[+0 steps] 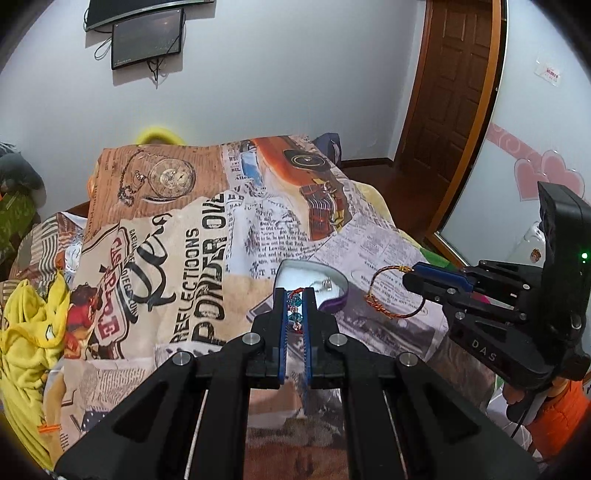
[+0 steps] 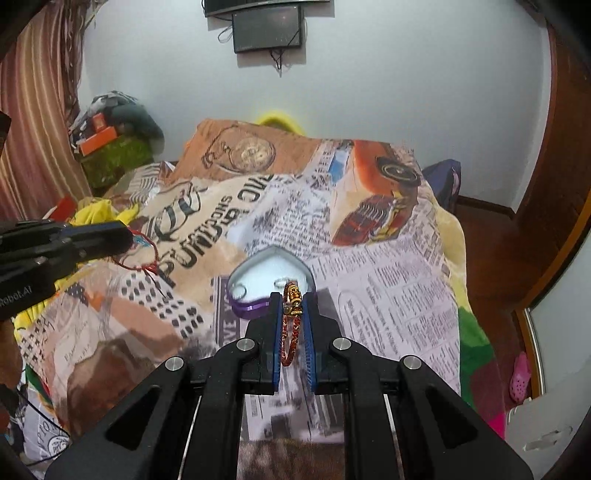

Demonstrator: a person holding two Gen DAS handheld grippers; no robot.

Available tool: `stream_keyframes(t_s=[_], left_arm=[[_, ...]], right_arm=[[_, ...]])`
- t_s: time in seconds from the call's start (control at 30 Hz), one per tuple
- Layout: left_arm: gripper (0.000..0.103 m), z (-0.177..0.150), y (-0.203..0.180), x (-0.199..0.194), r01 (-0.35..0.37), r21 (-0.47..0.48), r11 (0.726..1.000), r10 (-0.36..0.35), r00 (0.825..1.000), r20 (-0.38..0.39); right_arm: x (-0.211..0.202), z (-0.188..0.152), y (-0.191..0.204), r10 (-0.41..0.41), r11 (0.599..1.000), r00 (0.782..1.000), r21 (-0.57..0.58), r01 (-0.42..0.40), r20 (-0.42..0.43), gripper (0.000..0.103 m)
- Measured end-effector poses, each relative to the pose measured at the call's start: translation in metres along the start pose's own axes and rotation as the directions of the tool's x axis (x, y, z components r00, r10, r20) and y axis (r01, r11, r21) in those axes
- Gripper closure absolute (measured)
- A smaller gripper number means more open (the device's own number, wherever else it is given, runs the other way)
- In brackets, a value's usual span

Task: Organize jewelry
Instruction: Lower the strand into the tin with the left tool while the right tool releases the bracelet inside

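A purple heart-shaped jewelry box with a white inside lies open on the printed blanket; it also shows in the right wrist view, holding small silver rings. My left gripper is shut on a beaded bracelet with teal and pink beads, just in front of the box; from the right wrist view this gripper dangles a red cord. My right gripper is shut on a red braided bracelet with gold beads, at the box's near edge; it also shows in the left wrist view holding the bracelet loop.
The blanket covers a bed. Yellow cloth lies bunched at the left. A brown door and a mirrored panel stand to the right. Screens hang on the far wall. Clutter is piled at the far left.
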State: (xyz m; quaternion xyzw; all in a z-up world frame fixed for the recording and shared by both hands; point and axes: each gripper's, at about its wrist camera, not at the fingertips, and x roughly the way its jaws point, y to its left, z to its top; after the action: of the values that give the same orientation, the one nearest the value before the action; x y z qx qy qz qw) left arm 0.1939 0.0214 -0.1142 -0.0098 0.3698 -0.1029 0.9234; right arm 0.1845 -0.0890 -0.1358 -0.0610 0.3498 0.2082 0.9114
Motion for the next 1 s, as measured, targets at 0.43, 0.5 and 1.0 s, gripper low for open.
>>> stream_keyframes(t_s=[0.43, 0.5, 1.0], left_arm=[[0.097, 0.018, 0.004, 0.036, 0.003, -0.005, 1.000, -0.003, 1.000, -0.018], [0.097, 0.020, 0.008, 0.043, 0.004, -0.014, 1.000, -0.004, 1.000, -0.026], [0.097, 0.024, 0.028, 0.118, 0.068, -0.103, 0.992, -0.082, 0.988, -0.133]], right_arm=[[0.044, 0.024, 0.002, 0.057, 0.998, 0.998, 0.003, -0.057, -0.019, 0.094], [0.053, 0.027, 0.004, 0.068, 0.998, 0.997, -0.001, -0.069, -0.028, 0.094], [0.115, 0.018, -0.007, 0.086, 0.996, 0.984, 0.006, -0.087, -0.155, 0.093]])
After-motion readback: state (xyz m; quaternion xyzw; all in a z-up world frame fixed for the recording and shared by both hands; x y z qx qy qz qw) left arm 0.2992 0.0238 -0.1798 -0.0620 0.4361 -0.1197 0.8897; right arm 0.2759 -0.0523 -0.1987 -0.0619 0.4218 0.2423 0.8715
